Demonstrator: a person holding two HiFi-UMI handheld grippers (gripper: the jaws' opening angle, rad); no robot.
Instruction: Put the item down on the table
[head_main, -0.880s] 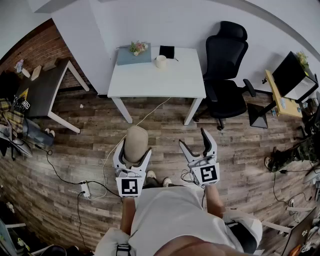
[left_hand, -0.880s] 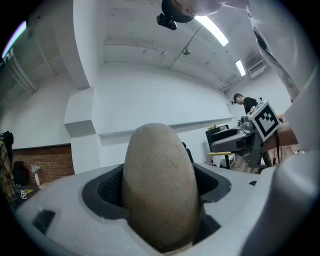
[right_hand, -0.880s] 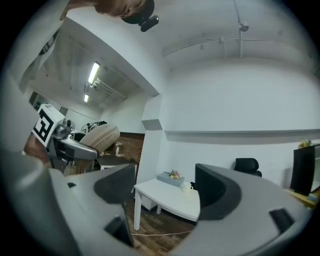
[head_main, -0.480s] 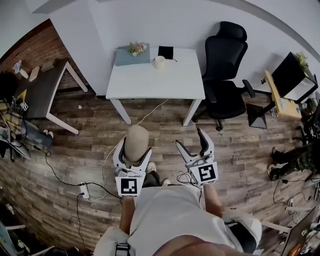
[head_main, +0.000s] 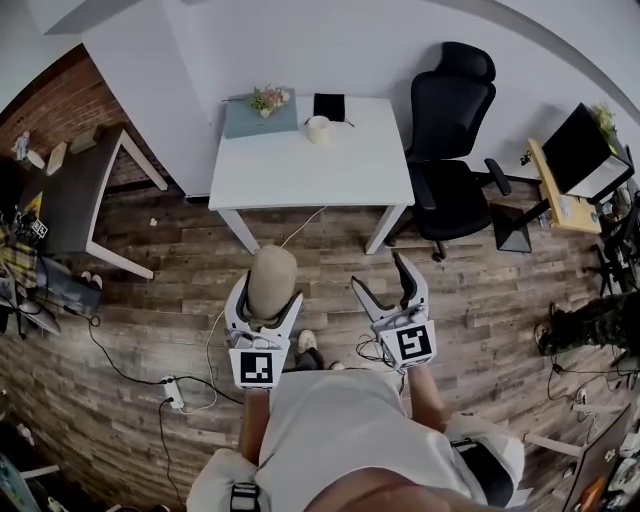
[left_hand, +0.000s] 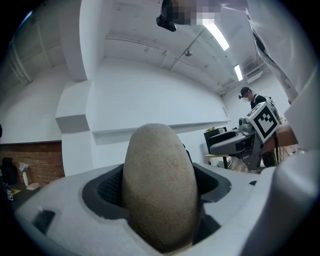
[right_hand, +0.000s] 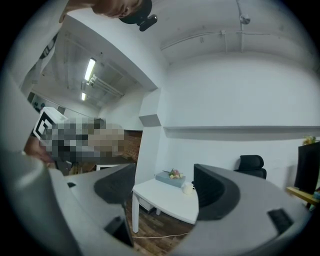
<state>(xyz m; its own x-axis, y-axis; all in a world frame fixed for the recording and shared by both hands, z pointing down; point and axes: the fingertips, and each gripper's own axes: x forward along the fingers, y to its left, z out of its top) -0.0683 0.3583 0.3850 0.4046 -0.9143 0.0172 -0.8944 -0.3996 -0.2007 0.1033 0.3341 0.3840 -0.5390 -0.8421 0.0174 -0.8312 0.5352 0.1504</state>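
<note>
We record the item (head_main: 271, 280) as sandy beige with a fine speckled grain. Left tool (head_main: 268, 292) and right tool (head_main: 380, 275): pale grey bodies, black pads, and a black-and-white square pattern at the rear of each. Worktop (head_main: 300, 165) white. Chair (head_main: 450, 110) black. Floor (head_main: 150, 300) brown wood planks. Wall (head_main: 60, 100) red brick.

no words, numbers or brand names that can be read, only a black-and-white square pattern on the left cube (head_main: 254, 368) of the left gripper (head_main: 266, 292), another on the right cube (head_main: 413, 345) of the right gripper (head_main: 380, 272), shapes, not letters
</note>
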